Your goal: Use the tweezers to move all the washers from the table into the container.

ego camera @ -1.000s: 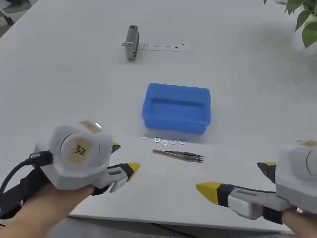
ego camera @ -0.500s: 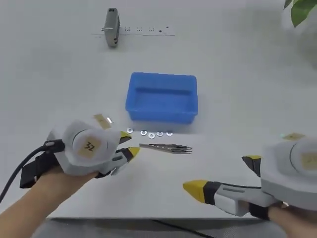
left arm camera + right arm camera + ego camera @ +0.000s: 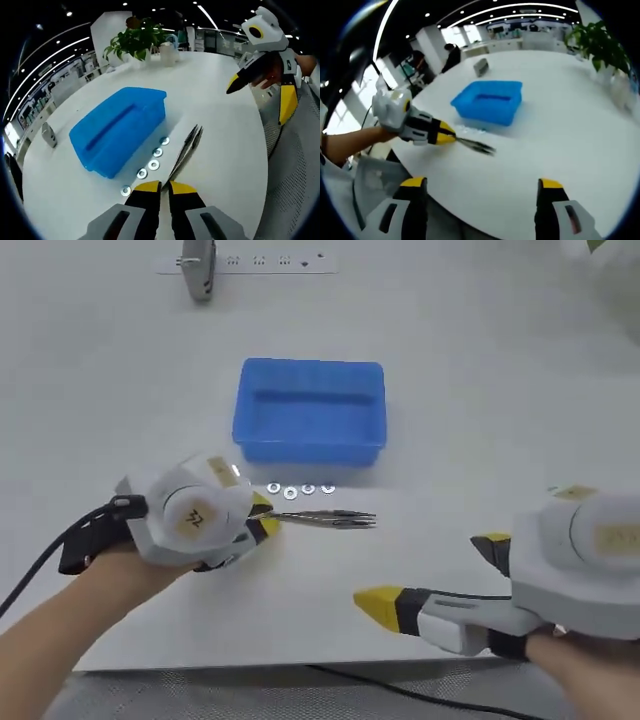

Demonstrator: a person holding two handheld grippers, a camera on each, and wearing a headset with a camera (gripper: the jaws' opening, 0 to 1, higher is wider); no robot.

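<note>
Left gripper: I find my jaws clenched on the near end of the tweezers. The tweezers lie flat on the white table, tips pointing to 3 o'clock in the head view. Five washers sit in a row on the table, just at 12 o'clock of the tweezers and at 6 o'clock of the blue container, near its wall. Right gripper: I hold it at 4 o'clock of the tweezers, well apart, jaws spread wide, grasping nothing.

Tbl w/ container, washers (+ tweezers)
</note>
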